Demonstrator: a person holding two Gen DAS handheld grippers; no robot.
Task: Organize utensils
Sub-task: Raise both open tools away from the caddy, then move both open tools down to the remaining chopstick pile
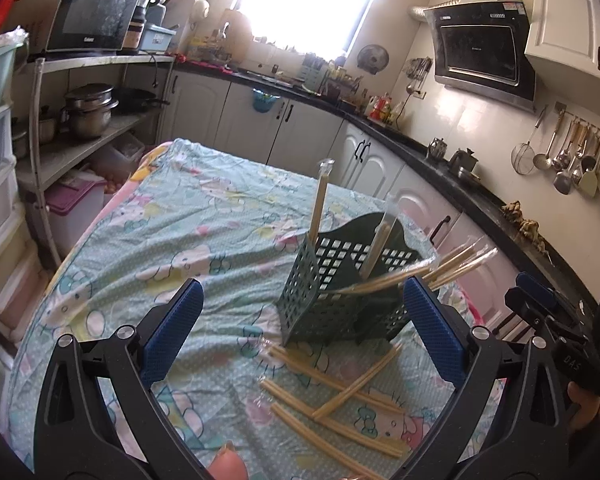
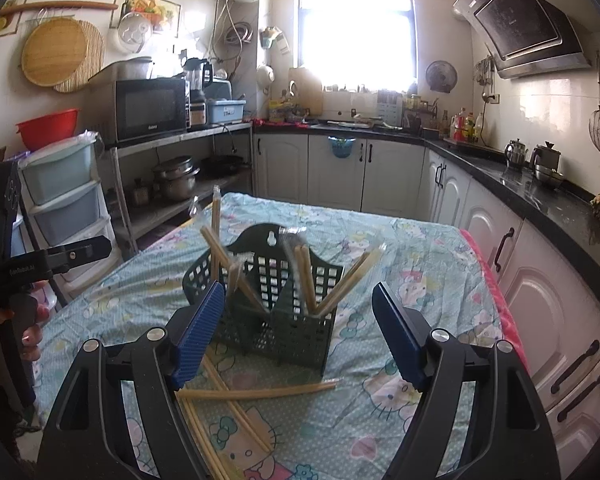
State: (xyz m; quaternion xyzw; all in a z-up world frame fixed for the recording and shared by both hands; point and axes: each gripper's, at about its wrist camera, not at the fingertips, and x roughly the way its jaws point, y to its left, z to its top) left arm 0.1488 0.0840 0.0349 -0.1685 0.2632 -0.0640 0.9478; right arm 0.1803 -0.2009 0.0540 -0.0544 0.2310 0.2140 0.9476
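Chopsticks (image 1: 332,392) lay loose and crisscrossed on surface (image 1: 172,248) just in front of green basket (image 1: 332,292), directly below and between fingers of both released, empty tools, left tool (image 1: 300,336) and right tool (image 2: 296,336), neither clearly nearer.

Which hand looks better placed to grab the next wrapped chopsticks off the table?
Probably left: its open hand-held gripper frames the loose pile of wrapped bamboo chopsticks; the right's frames the dark green plastic basket.

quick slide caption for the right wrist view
Open right gripper hovers empty before a green utensil basket holding wrapped chopsticks, more chopsticks loose on the tablecloth.
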